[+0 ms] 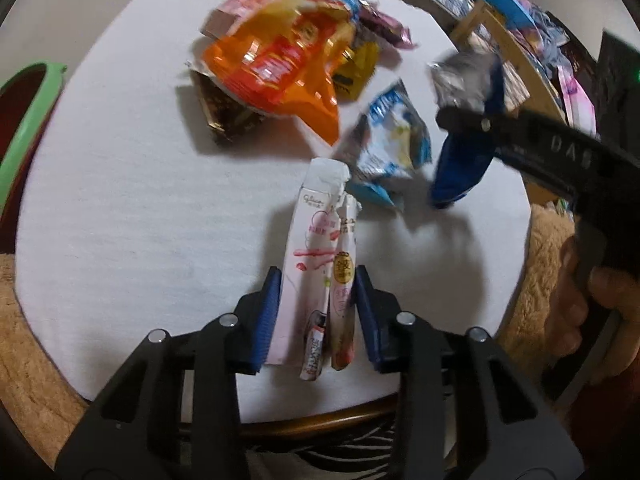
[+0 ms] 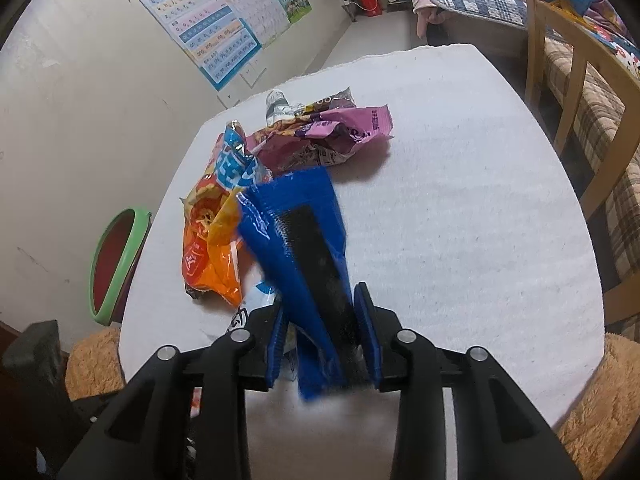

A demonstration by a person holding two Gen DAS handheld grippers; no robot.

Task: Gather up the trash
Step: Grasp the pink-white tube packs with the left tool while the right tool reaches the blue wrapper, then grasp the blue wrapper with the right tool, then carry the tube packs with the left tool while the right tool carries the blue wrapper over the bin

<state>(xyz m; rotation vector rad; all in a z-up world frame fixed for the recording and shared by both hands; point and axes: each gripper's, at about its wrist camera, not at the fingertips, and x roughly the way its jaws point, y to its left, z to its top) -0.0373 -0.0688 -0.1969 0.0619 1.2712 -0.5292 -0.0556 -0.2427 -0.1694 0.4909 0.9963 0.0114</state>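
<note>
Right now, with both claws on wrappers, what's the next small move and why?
Probably lift the left claw, shut on the pink wrapper, and carry it toward the green bin beside the table. The right claw already holds the blue wrapper.

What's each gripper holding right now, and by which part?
Left gripper: shut on the pink wrapper, gripped at its lower half. Right gripper: shut on the blue wrapper, gripped near its bottom end.

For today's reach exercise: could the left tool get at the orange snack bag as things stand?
Probably not yet: the left tool is shut on the pink wrapper. The orange snack bag lies beyond, unobstructed.
</note>
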